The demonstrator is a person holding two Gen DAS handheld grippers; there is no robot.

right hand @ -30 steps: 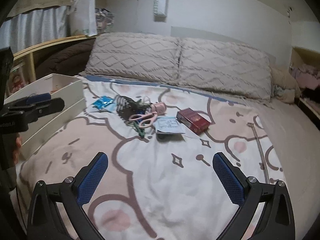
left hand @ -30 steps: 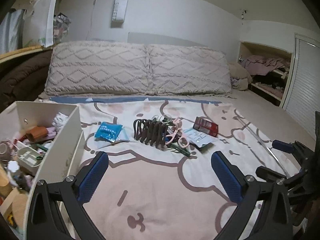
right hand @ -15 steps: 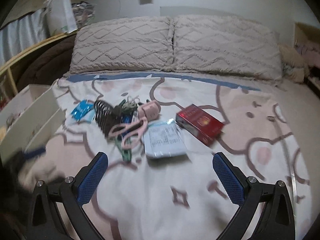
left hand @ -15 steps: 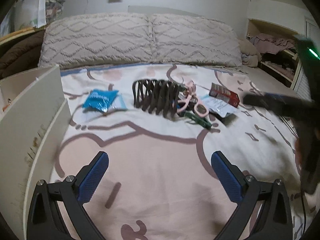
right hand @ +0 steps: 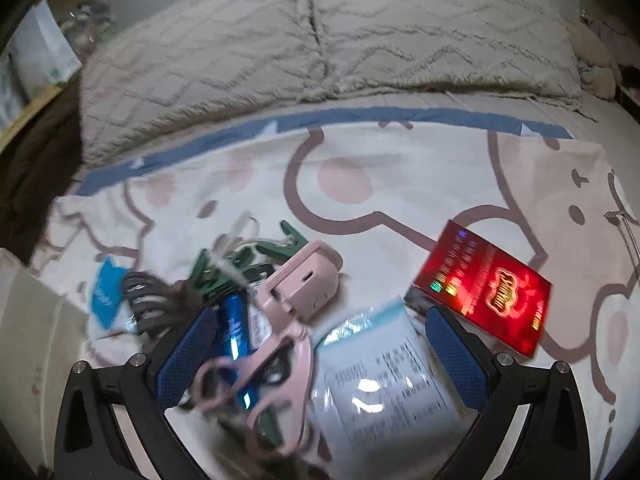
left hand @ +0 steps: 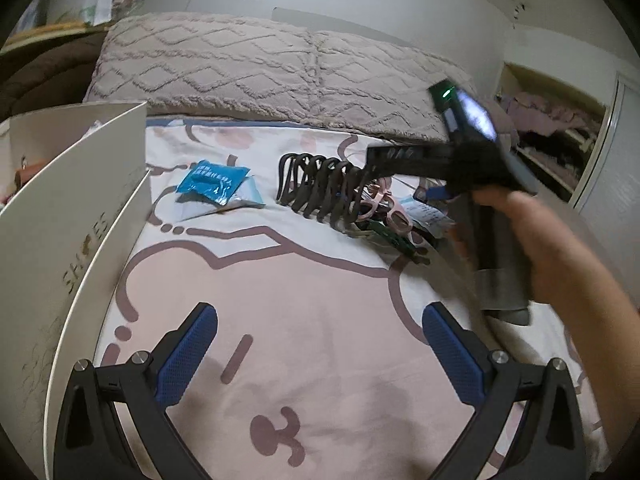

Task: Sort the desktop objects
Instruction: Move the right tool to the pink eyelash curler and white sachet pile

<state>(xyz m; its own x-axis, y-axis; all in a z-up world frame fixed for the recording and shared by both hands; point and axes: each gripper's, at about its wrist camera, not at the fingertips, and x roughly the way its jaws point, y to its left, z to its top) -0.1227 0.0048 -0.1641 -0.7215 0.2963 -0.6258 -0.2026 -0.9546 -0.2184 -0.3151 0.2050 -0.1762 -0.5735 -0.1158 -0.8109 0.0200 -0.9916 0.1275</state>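
Note:
A small pile lies on the bed sheet: a dark coiled hair clip (left hand: 324, 188), pink scissors (right hand: 276, 356), green clothes pegs (right hand: 240, 264), a pink box (right hand: 308, 280), a blue tube (right hand: 236, 332), a clear packet with printed text (right hand: 380, 384), a red box (right hand: 484, 292) and a blue sachet (left hand: 212, 182). My right gripper (right hand: 320, 354) is open and low over the pile, its fingers either side of the scissors and the packet. My left gripper (left hand: 320, 360) is open over bare sheet, short of the pile. A hand (left hand: 560, 252) holds the right gripper in the left wrist view.
A white shoe box (left hand: 68, 216) with odds and ends stands at the left edge of the bed. Two beige pillows (left hand: 280, 72) lie against the wall behind the pile. An open shelf with clothes (left hand: 560, 128) is at the right.
My right gripper has dropped forward and down onto the pile, which now fills its view. My left gripper has moved closer to the sheet and the shoe box.

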